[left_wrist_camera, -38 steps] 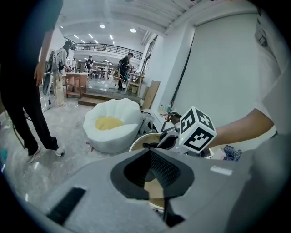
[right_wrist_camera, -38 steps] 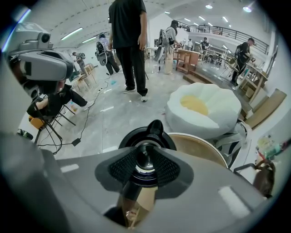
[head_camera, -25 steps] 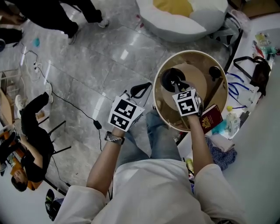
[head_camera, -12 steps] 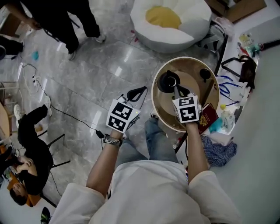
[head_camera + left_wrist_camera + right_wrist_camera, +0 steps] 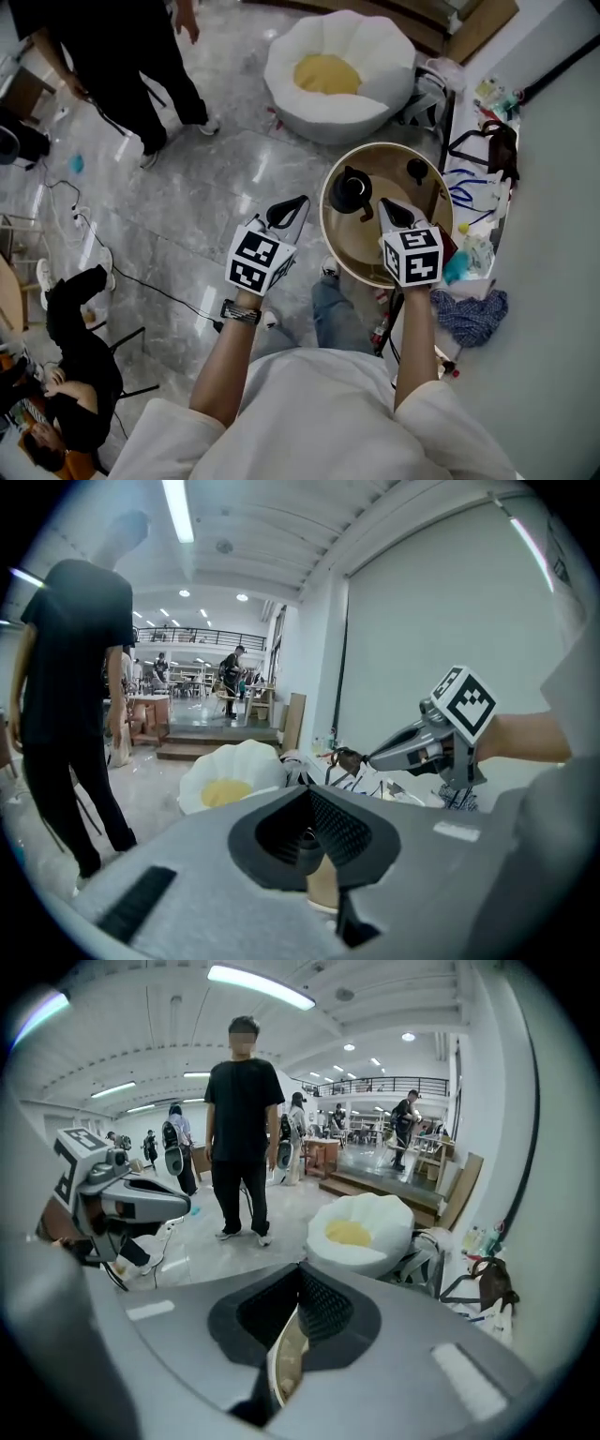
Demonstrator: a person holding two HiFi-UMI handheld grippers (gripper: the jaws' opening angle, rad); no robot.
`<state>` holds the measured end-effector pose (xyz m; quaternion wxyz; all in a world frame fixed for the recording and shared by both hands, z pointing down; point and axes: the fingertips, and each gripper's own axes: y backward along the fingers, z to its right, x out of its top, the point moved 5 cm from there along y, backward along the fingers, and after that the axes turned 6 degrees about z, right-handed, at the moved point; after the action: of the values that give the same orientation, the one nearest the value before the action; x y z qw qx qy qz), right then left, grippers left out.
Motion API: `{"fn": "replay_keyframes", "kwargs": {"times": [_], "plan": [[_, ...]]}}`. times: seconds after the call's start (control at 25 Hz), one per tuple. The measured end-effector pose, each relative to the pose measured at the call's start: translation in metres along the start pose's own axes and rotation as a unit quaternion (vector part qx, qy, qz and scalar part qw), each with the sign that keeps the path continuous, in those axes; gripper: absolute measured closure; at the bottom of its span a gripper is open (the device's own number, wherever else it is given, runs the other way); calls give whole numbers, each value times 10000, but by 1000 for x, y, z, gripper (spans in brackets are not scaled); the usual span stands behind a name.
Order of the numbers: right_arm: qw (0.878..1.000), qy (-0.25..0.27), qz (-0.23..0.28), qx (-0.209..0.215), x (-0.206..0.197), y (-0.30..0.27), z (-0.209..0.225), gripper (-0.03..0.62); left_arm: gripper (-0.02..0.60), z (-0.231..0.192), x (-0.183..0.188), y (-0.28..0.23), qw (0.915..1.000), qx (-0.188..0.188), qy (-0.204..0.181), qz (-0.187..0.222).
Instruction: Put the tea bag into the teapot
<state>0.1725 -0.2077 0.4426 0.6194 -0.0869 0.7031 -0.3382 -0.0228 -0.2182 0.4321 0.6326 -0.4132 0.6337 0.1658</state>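
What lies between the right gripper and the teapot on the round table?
In the head view, only bare tabletop shows between the right gripper and the black teapot.

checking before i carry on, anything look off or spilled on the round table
Nothing spilled: the teapot stands upright on the table. Odd only that no tea bag shows; the right tongs are shut, empty.

White short-sleeved shirt (image 5: 319, 412) up top, blue jeans (image 5: 333, 314) below, a dark watch (image 5: 236, 312) on the left wrist. Now the left gripper (image 5: 296, 202) and right gripper (image 5: 385, 203): grey shells, black ribbed jaw linings, each with a white cube (image 5: 256, 263) bearing black square markers.
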Motion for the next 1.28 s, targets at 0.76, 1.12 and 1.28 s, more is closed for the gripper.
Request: {"fn": "replay_keyframes", "kwargs": {"times": [0.76,1.12,1.28], "plan": [[9833,17,1747,-512,68,194,-115,588,578,57,83,158,9888,-196,-1204,861],[9766,189,2097,-438,67,251,-175,588,578,83,82,230,9861,-146,-1290,1040],[9731,262,2247,-432,72,272,-184,588,578,97,93,247,9826,-162,-1444,1156]]}}
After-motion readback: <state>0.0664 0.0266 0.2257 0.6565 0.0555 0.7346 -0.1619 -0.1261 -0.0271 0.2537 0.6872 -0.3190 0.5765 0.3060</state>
